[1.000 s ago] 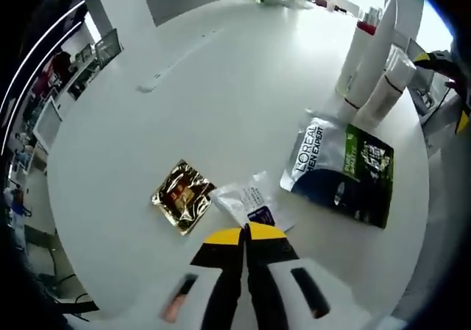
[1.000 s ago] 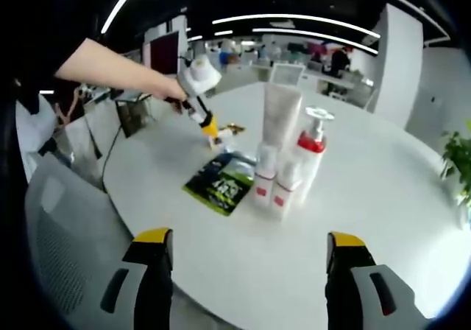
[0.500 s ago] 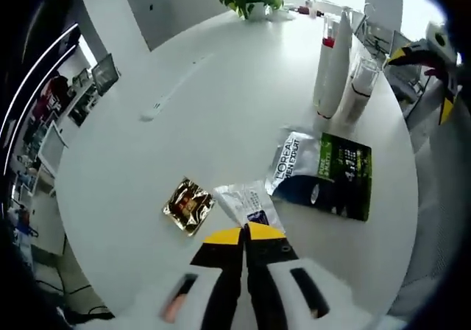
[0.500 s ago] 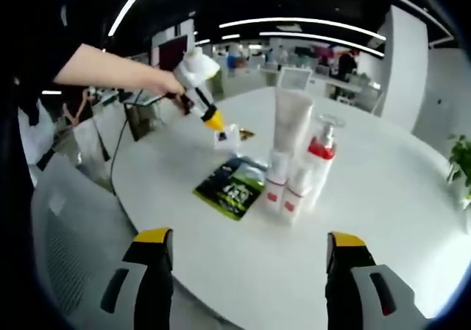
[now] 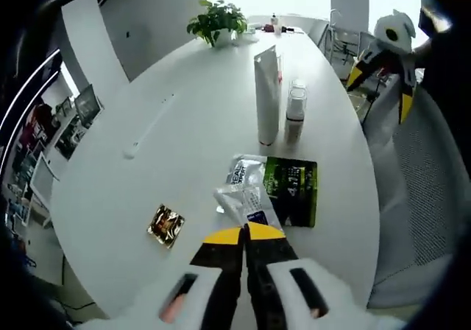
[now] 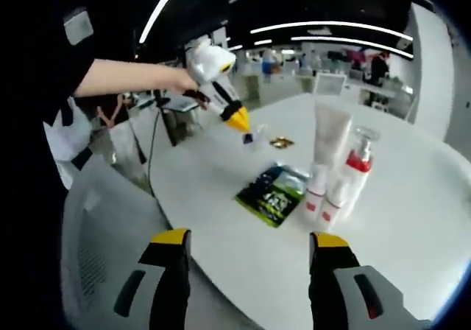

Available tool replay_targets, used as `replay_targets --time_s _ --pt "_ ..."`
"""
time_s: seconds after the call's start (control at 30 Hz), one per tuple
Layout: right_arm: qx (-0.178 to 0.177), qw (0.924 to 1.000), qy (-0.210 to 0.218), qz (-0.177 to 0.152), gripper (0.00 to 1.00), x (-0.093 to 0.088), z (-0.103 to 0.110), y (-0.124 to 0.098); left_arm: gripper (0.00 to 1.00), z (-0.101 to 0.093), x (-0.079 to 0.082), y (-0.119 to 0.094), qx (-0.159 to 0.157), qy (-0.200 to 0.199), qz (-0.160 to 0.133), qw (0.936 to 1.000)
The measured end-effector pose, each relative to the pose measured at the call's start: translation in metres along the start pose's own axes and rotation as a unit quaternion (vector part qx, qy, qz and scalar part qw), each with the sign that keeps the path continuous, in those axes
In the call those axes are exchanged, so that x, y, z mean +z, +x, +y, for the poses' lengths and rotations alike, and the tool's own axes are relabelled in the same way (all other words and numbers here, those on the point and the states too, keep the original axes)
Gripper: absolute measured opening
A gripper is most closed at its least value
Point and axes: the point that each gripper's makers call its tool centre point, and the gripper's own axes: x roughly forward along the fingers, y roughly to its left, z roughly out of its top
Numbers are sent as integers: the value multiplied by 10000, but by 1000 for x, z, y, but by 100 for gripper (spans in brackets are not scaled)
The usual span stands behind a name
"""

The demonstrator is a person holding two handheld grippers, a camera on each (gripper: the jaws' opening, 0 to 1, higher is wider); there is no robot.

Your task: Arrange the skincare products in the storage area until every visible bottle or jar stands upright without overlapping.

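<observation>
Left gripper view, left to right: gold foil sachet (image 5: 166,225) lay flat on the white table (image 5: 184,138). Left gripper (image 5: 245,232) was clamped on a clear sachet (image 5: 243,201), lifted above the table. Just right, the green-black pouch (image 5: 289,190) lay flat. Beyond it, white tube (image 5: 267,95) and small bottle (image 5: 295,113) stood upright. Right gripper (image 6: 250,240) had jaws spread wide, holding nothing, near the table edge.

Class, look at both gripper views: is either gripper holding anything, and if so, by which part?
The left gripper is shut on a small clear sachet, pinching its near edge and holding it above the table. The right gripper is open and holds nothing.
</observation>
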Motion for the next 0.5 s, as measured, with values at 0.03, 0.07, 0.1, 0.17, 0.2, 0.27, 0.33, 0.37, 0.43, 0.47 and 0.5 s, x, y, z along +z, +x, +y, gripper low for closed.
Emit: replay_targets --time_s 0.03,0.07,0.1,0.17,0.2,0.27,0.33,0.37,0.43,0.47,0.5 --pt "28 9999 84 -68 68 2 0 0 3 -5 4 -1 -35 37 -35 10000" --pt "74 9998 132 -109 67 4 1 -1 3 -12 9 -3 -97 112 -80 9999" --pt "136 9997 182 -133 66 5 2 -2 3 -15 11 -3 -117 138 -93 9998" --pt "185 9995 187 -156 64 7 3 -3 3 -29 19 -6 -244 255 -149 9993" --pt "229 9995 162 -146 64 8 4 -4 3 -37 23 -8 -325 344 -165 9987" --pt "295 9994 93 -137 63 10 5 -5 3 -50 30 -11 -444 511 -184 9975" --pt "392 9990 109 -171 62 11 6 -5 3 -60 37 -14 -521 619 -226 9965" --pt "438 9988 124 -186 61 11 6 -5 3 -67 43 -16 -567 668 -278 9958" --pt "604 9978 201 -183 56 10 9 -4 3 -76 53 -20 -621 737 -382 9946" --pt "660 9973 269 -161 53 9 9 -4 3 -80 57 -21 -642 792 -415 9939" --pt "706 9969 297 -170 50 10 10 -4 3 -86 61 -23 -667 871 -426 9931"
